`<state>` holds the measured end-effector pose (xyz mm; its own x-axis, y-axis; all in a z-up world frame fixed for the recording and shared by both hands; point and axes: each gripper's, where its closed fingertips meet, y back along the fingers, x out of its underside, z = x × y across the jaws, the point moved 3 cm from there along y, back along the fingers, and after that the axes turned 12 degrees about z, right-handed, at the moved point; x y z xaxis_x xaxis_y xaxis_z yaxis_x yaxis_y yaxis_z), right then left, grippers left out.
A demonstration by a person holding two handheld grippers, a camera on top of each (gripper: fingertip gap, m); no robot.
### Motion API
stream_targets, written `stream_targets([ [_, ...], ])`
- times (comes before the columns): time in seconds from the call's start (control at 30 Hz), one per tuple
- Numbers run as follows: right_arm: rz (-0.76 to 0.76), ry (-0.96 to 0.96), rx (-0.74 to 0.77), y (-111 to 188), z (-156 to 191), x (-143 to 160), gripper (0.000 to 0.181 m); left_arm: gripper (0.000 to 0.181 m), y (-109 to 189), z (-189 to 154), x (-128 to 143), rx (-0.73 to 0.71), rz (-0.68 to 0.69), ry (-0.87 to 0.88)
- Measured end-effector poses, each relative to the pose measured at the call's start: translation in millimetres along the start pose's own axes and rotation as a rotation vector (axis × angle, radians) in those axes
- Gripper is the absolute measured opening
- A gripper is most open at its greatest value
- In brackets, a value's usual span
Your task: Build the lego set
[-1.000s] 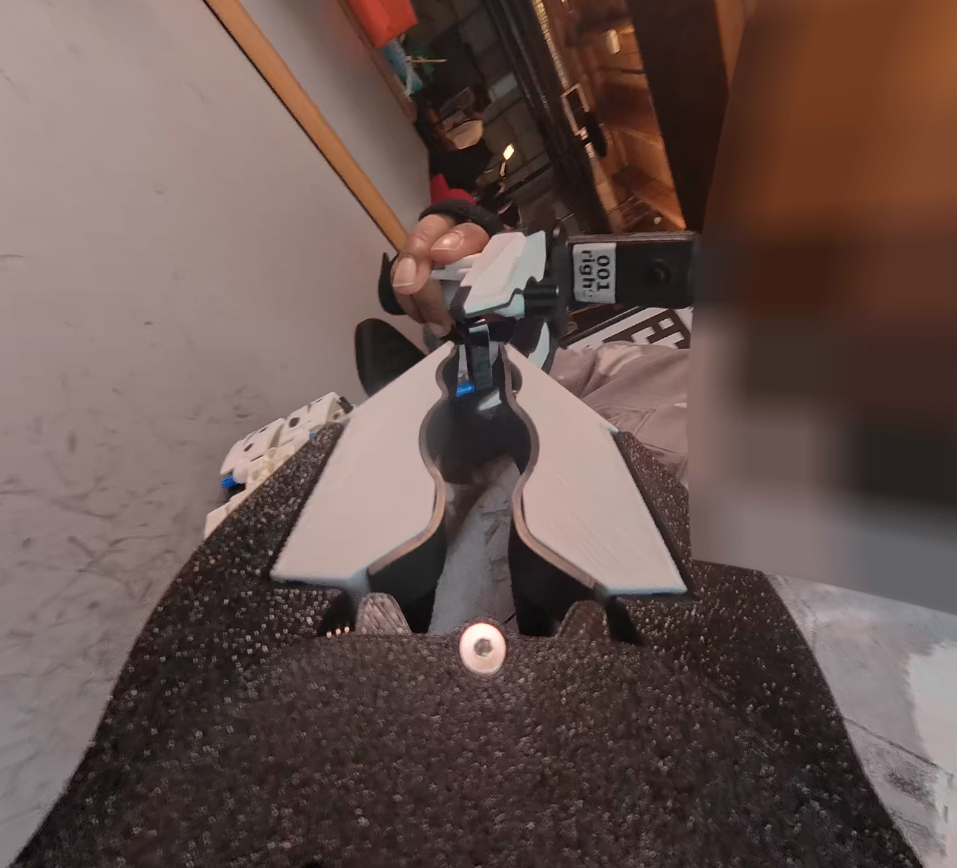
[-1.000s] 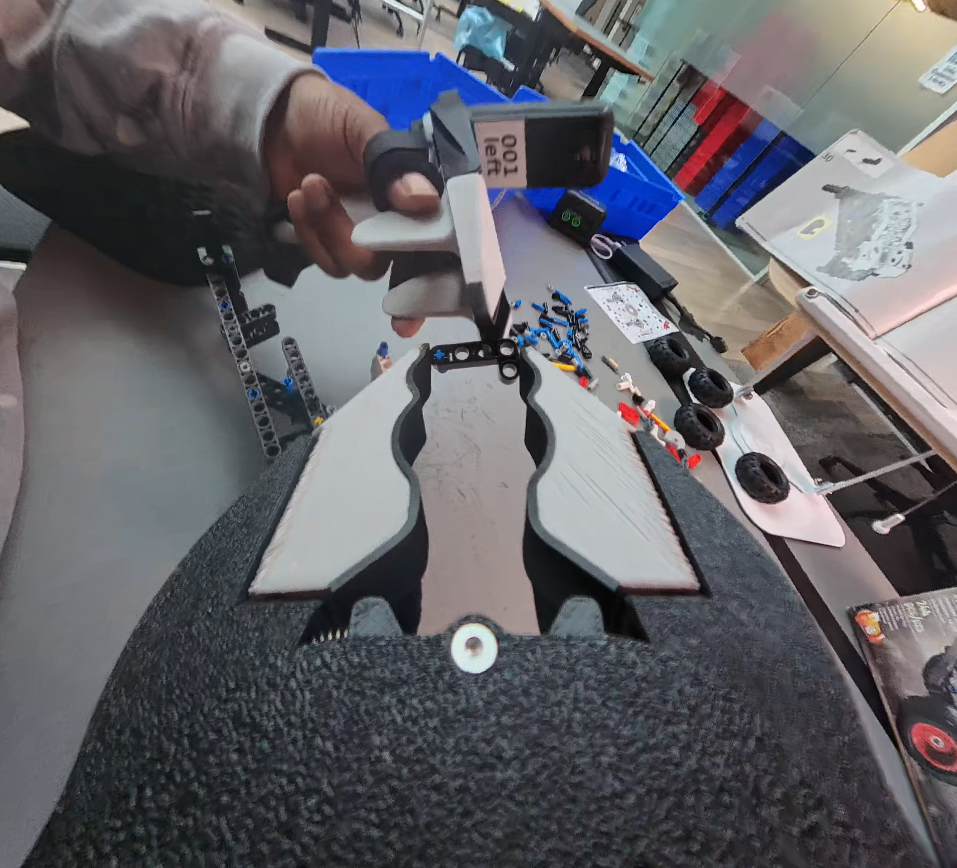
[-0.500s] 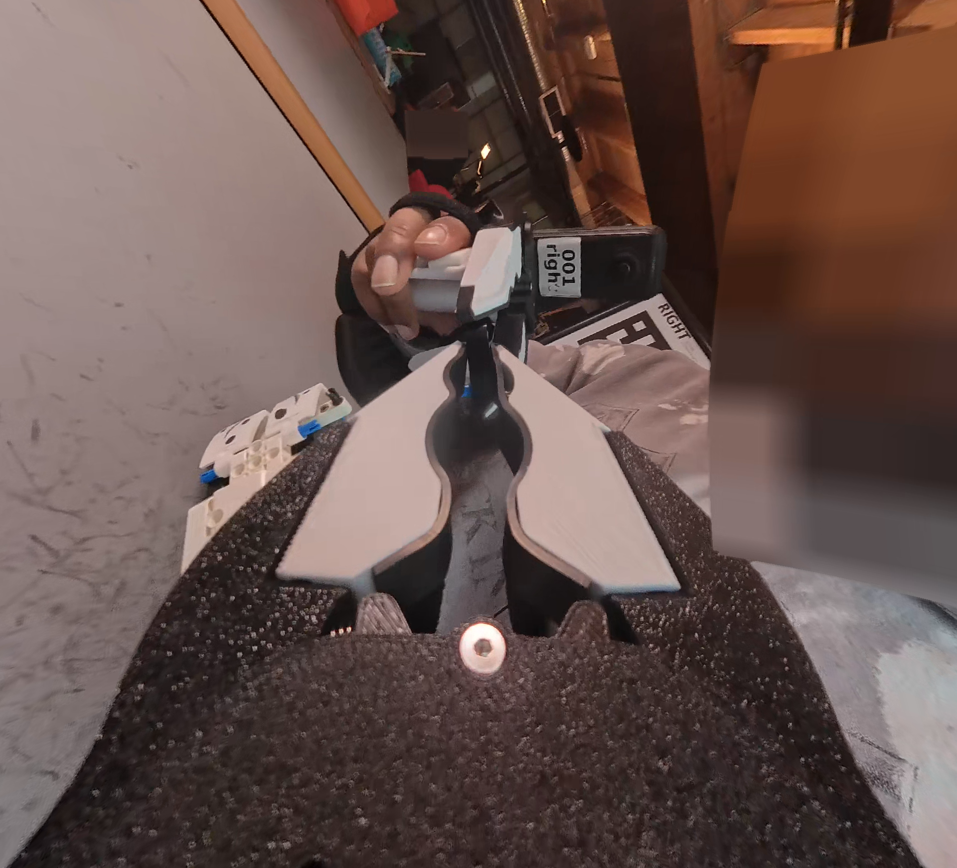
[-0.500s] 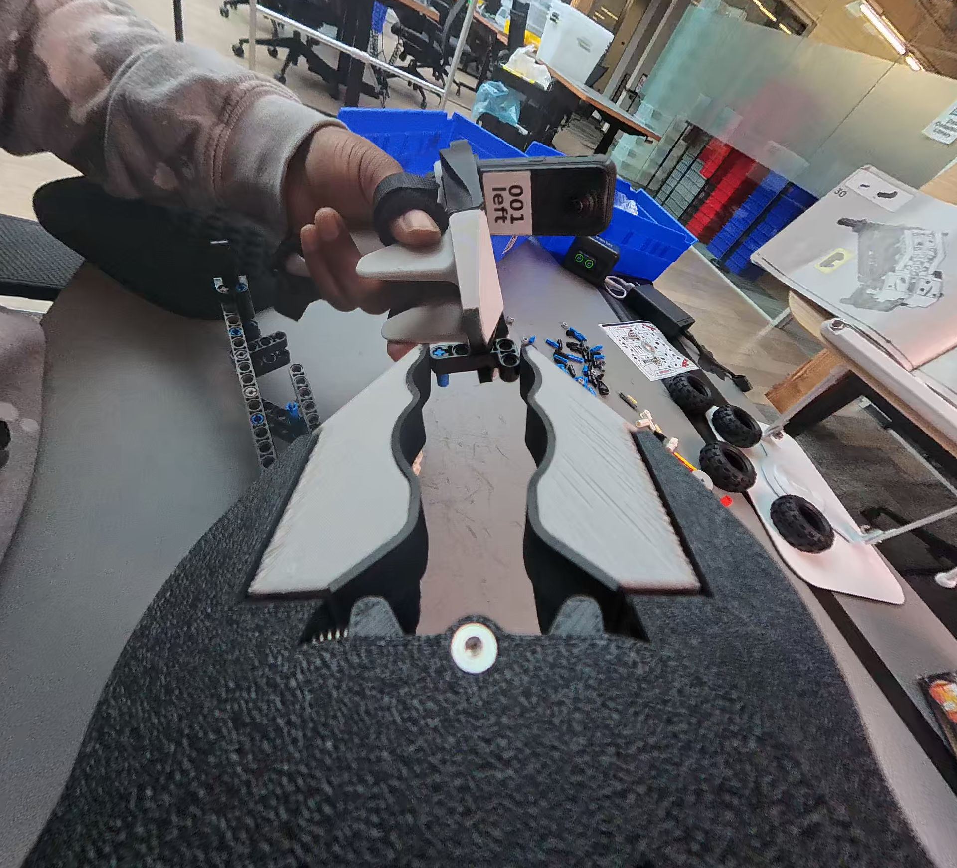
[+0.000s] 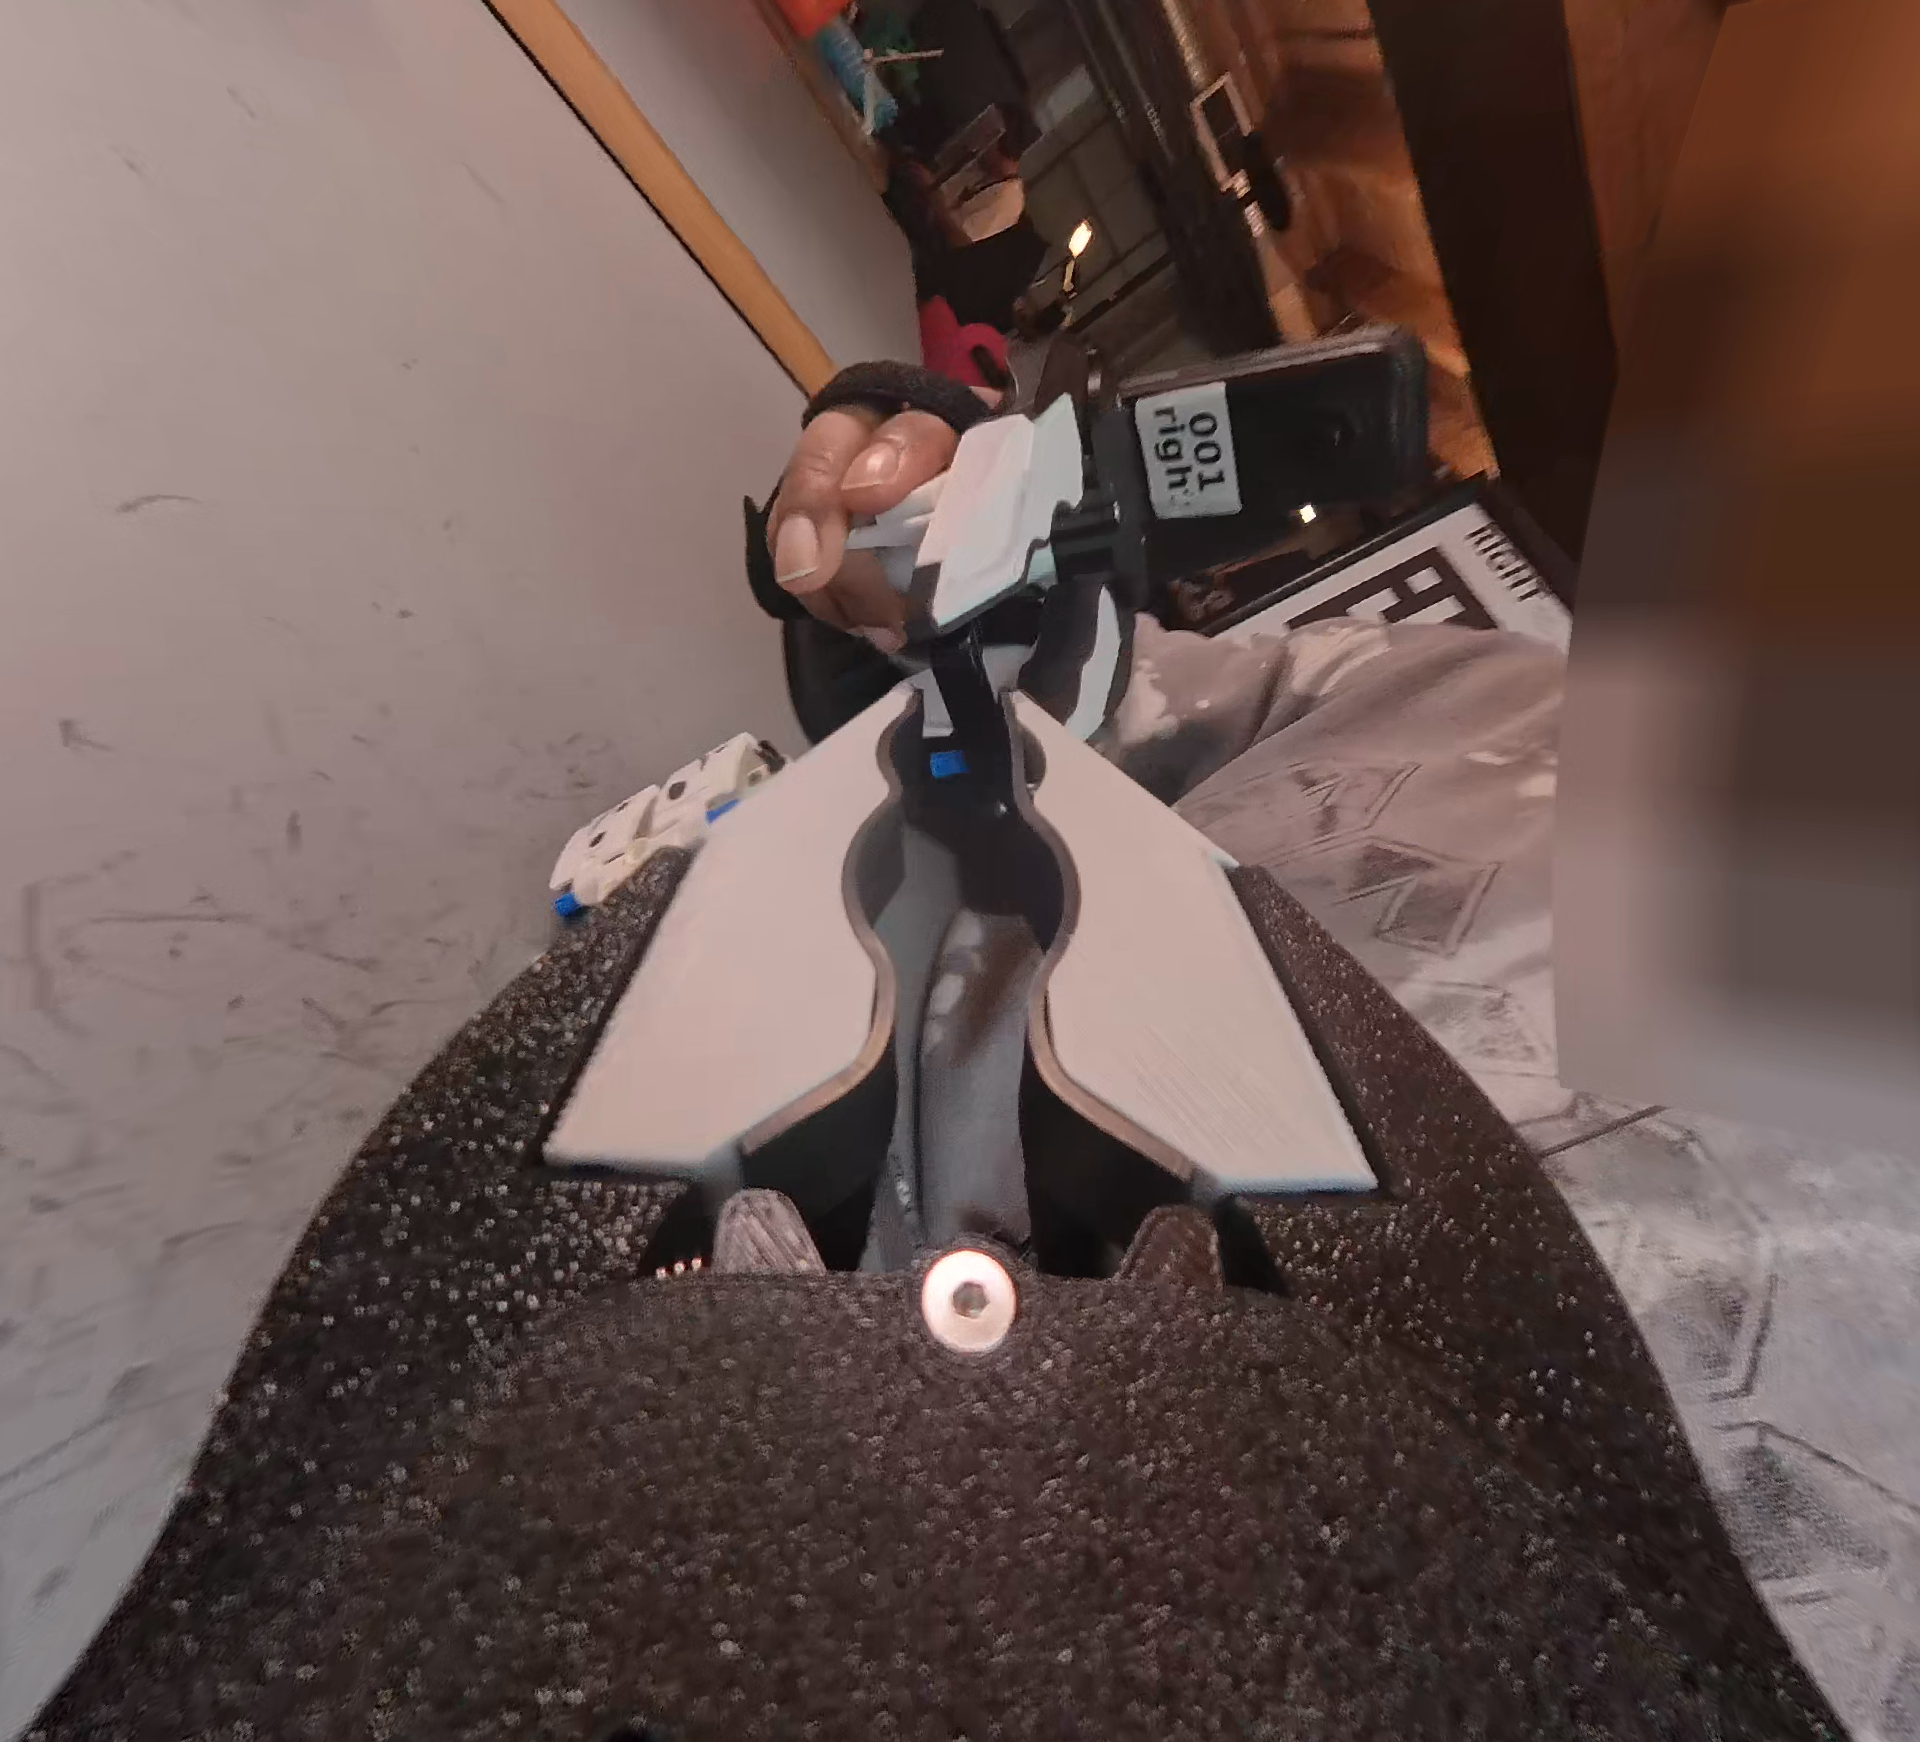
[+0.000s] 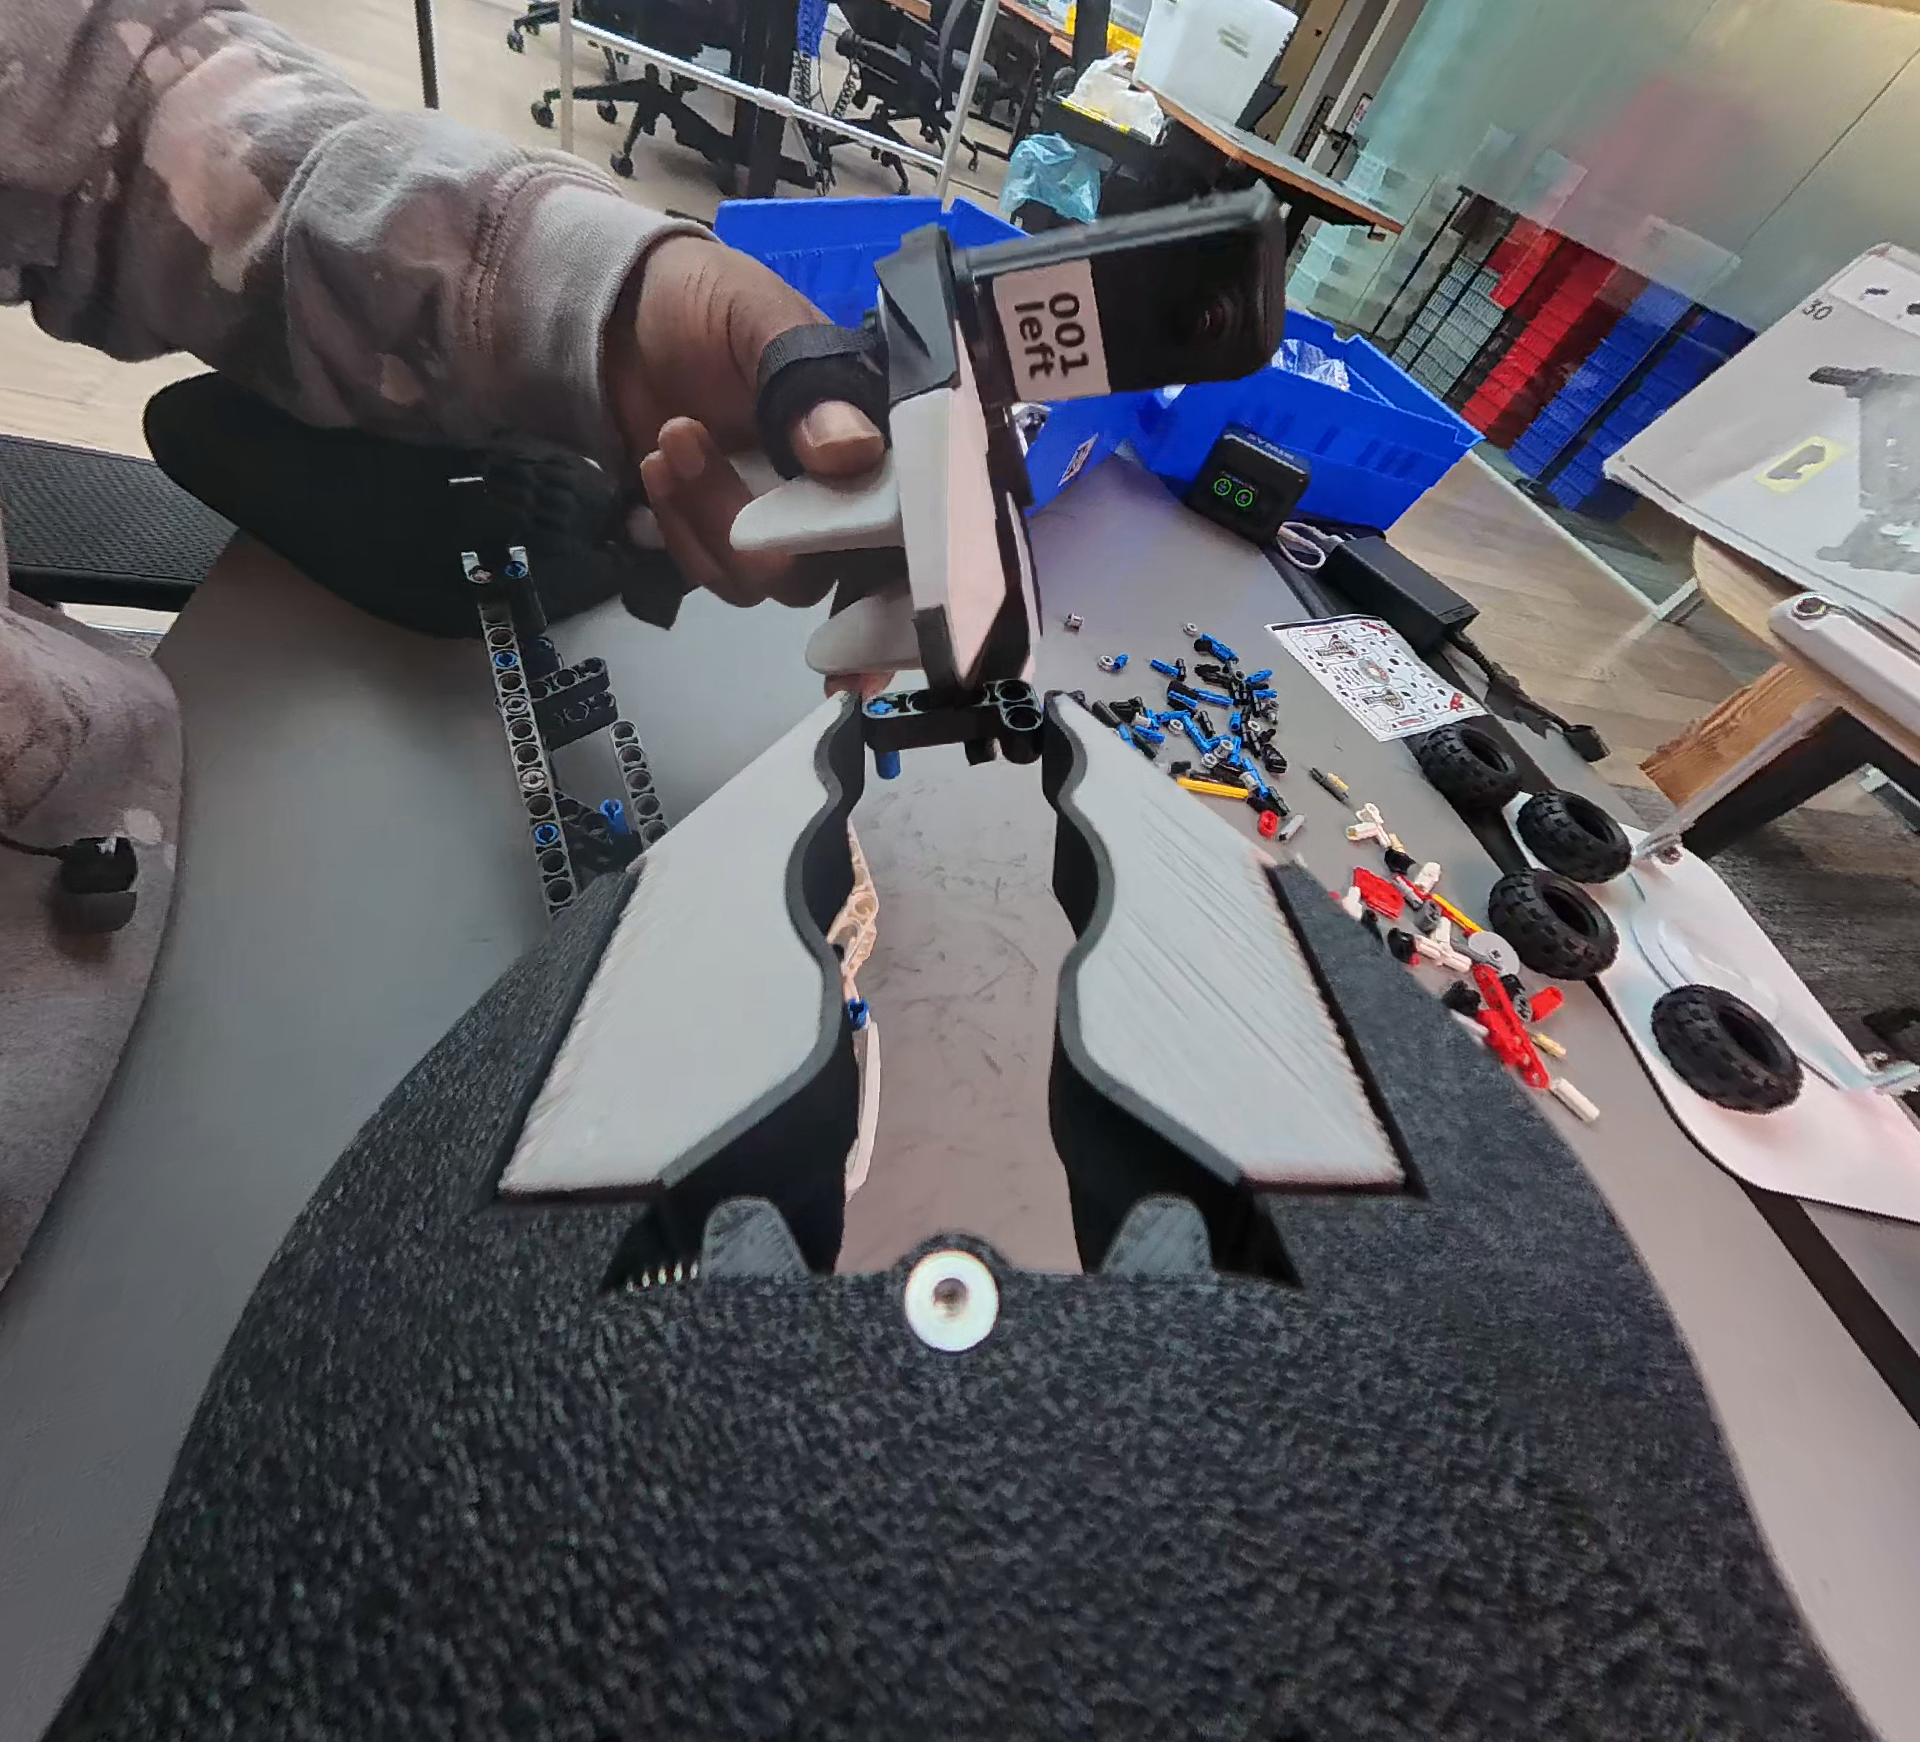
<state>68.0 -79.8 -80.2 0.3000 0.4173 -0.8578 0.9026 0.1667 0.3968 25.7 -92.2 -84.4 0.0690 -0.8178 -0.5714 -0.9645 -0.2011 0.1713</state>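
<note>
Black beam: short black lego beam (image 6: 951, 718) with round holes and a blue pin at one end, held in the air above the tabletop (image 6: 343, 819) between the tips of both tools.
Right hand-held gripper: right hand-held gripper (image 6: 951, 726) has its two grey fingers (image 6: 707, 954) pinching the beam by its two ends, one tip at each end.
Left hand-held gripper: left hand-held gripper (image 6: 971, 653) comes down from above, tips pressed together on the beam near its middle; in the left wrist view (image 5: 961, 747) the beam (image 5: 961, 757) sits clamped between its tips.
Hands: left hand (image 6: 727, 445) grips the left tool's handle with a black strap over one finger; right hand (image 5: 847, 518) holds the other tool likewise.
Frame: a ladder-shaped frame of long dark beams (image 6: 551, 736) lies on the tabletop to the left of the held beam.
Loose parts: a scatter of small black and blue pins (image 6: 1210, 716) lies to the right, and red and white pieces (image 6: 1455, 965) nearer the edge.
Tyres: four black tyres (image 6: 1548, 923) lie in a row along the right edge, partly on a white sheet.
White assembly: a white block assembly (image 5: 665, 809) lies on the tabletop beside the left tool.
Background: blue bins (image 6: 1340, 414) stand at the far end.
</note>
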Motion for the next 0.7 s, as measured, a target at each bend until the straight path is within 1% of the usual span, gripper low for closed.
stream_targets([
  [0.13,0.024,-0.06,-0.045,4.3,-5.4,13.4,0.033,0.029,15.5,5.0,9.1,-0.249,0.129,-0.18],
  [0.2,0.036,-0.1,-0.067,7.9,-6.9,22.6,0.033,0.035,23.2,12.8,20.0,-0.38,0.212,-0.245],
  [0.27,0.043,-0.139,-0.105,9.7,-3.3,30.7,0.033,0.04,26.5,23.0,34.6,-0.473,0.307,-0.276],
  [0.33,0.061,-0.162,-0.141,8.1,2.8,38.9,0.033,0.043,23.5,29.7,48.0,-0.501,0.381,-0.292],
  [0.43,0.09,-0.163,-0.186,3.1,12.9,47.4,0.033,0.04,14.3,36.7,58.3,-0.503,0.44,-0.303],
  [0.53,0.123,-0.145,-0.221,-0.1,19.4,51.6,0.033,0.029,10.1,44.7,60.2,-0.532,0.487,-0.34],
  [0.6,0.137,-0.139,-0.235,-0.2,21.6,53.1,0.033,0.019,9.9,47.3,58.1,-0.55,0.507,-0.383],
  [0.7,0.151,-0.131,-0.246,0.0,25.3,55.2,0.033,0.015,9.2,51.0,52.6,-0.57,0.51,-0.427],
])
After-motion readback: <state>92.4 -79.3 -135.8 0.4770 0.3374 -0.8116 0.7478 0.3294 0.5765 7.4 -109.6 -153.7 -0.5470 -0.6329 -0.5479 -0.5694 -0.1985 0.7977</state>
